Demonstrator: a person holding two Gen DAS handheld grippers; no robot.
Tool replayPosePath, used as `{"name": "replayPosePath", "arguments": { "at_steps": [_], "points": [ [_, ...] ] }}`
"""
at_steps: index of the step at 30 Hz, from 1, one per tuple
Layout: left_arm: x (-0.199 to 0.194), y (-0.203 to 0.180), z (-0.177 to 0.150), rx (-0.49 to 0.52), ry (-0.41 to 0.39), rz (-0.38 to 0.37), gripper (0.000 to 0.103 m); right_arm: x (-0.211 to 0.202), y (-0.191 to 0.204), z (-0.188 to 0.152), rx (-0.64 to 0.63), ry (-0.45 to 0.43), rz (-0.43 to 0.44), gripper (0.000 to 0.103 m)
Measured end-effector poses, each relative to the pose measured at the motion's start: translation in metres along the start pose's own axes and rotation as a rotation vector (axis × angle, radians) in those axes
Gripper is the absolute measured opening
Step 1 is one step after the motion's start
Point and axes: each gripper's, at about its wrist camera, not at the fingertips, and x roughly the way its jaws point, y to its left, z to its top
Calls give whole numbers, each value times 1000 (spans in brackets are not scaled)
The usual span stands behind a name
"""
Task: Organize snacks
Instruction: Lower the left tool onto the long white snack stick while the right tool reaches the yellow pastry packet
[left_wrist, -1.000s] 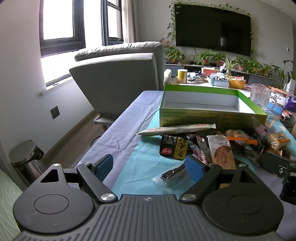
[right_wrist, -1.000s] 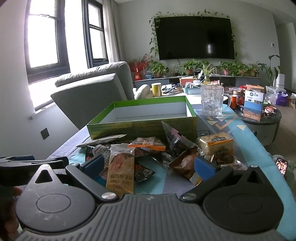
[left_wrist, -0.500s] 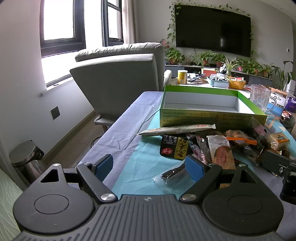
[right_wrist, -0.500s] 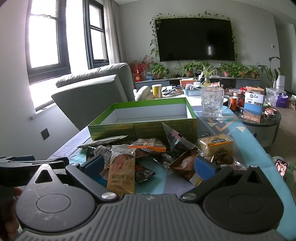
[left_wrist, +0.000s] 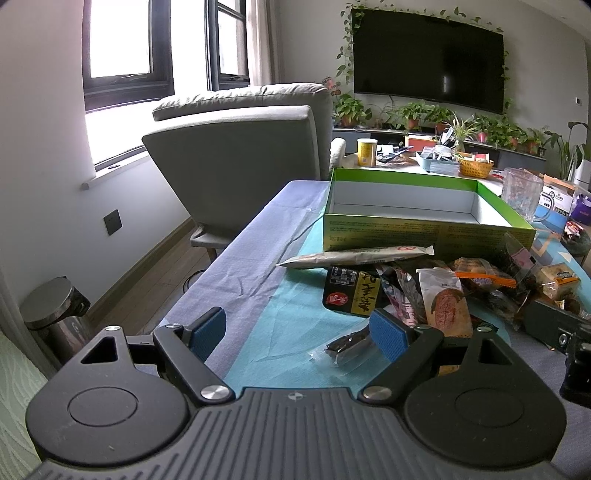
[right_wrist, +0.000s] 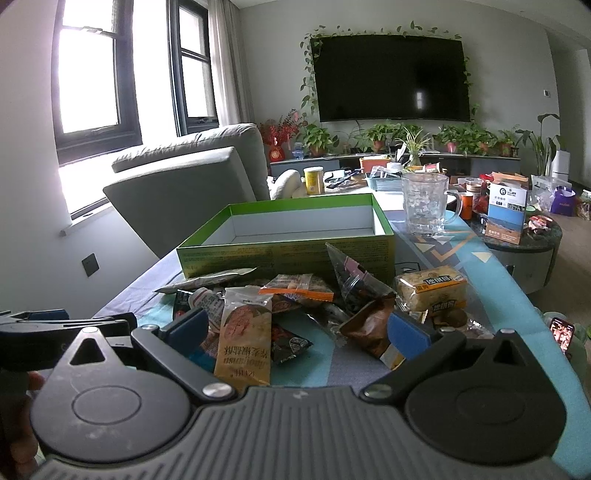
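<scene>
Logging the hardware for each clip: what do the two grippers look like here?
Both match. The left gripper and right gripper each have two black linkage arms with silver pivot screws, blue rectangular pads on the fingertips, round black housings either side with triangular cutouts above, and a ribbed dark grey body. No cables or sleeves show; a bit of the person's hand shows at the right view's left edge.

The left gripper was held low and level, its blue-padded fingers spread wide with nothing between the jaws. The right gripper matched it — jaws parted and gripping nothing, pads well apart — with the left one visible just outside its left jaw.
</scene>
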Motion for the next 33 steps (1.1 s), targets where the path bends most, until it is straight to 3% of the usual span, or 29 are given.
{"name": "replayPosePath", "arguments": {
  "at_steps": [13,20,26,33],
  "points": [
    [8,16,2,-24,-10,42,84,5,1,-3,1,16,12,61],
    [34,28,15,6,10,67,84,17,0,-2,-3,49,59,61],
    [61,33,34,-59,84,6,84,31,0,-2,-7,85,75,61],
    [86,29,54,-181,96,-44,84,51,-3,-1,1,124,51,61]
  ]
}}
